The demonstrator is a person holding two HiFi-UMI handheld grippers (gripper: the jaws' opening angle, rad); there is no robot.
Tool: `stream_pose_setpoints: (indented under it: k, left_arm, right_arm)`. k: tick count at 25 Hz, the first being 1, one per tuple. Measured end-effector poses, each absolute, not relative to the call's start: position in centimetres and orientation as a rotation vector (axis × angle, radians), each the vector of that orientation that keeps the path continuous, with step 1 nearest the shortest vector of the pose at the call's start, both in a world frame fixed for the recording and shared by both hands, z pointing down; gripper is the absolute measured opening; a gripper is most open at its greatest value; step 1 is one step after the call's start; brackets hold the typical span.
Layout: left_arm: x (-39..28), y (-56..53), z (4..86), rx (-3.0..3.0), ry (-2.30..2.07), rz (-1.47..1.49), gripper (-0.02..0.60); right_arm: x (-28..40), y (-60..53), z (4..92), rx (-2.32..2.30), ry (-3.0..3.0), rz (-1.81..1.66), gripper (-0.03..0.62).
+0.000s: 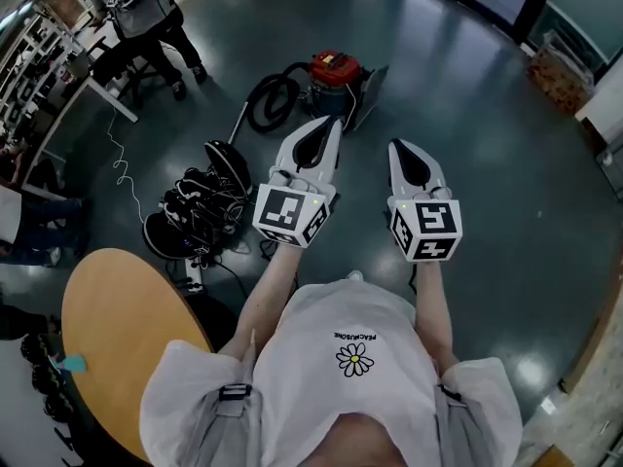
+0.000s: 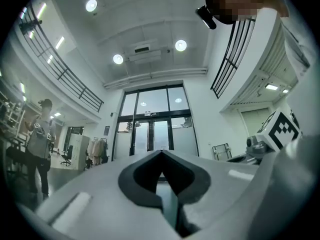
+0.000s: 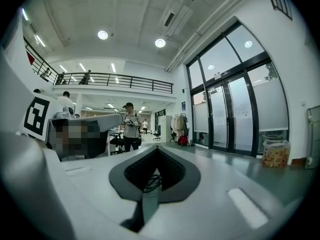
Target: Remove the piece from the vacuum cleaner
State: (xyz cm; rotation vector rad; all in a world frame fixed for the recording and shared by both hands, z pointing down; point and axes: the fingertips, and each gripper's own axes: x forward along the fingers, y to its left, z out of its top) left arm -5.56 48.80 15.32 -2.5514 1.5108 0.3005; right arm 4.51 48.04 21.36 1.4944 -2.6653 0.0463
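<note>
A red vacuum cleaner (image 1: 334, 74) stands on the dark floor ahead, its black hose (image 1: 271, 100) coiled to its left and ending in a thin wand (image 1: 237, 123). Both grippers are held in the air short of it and point toward it. My left gripper (image 1: 336, 123) has its jaws shut with nothing between them; in its own view the left gripper (image 2: 161, 153) shows only glass doors beyond its tip. My right gripper (image 1: 397, 146) is also shut and empty. In the right gripper view the right gripper (image 3: 157, 148) hides the vacuum, and a bit of black hose (image 3: 152, 181) shows through the pad gap.
A grey flat panel (image 1: 370, 93) leans at the vacuum's right side. A heap of black gear and cables (image 1: 200, 207) lies on the floor to the left. A round wooden table (image 1: 117, 329) is near left. A person (image 1: 146, 17) stands by desks at the back left.
</note>
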Motion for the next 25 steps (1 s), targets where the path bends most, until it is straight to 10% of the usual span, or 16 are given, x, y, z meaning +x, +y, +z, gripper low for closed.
stream_pose_setpoints:
  k: [25]
  left_arm:
    - [-5.7,42.6,21.5,-2.665,1.606,0.164,0.000]
  right_arm:
    - [5.8,43.5,27.8,1.458,-2.611,0.227,0.025]
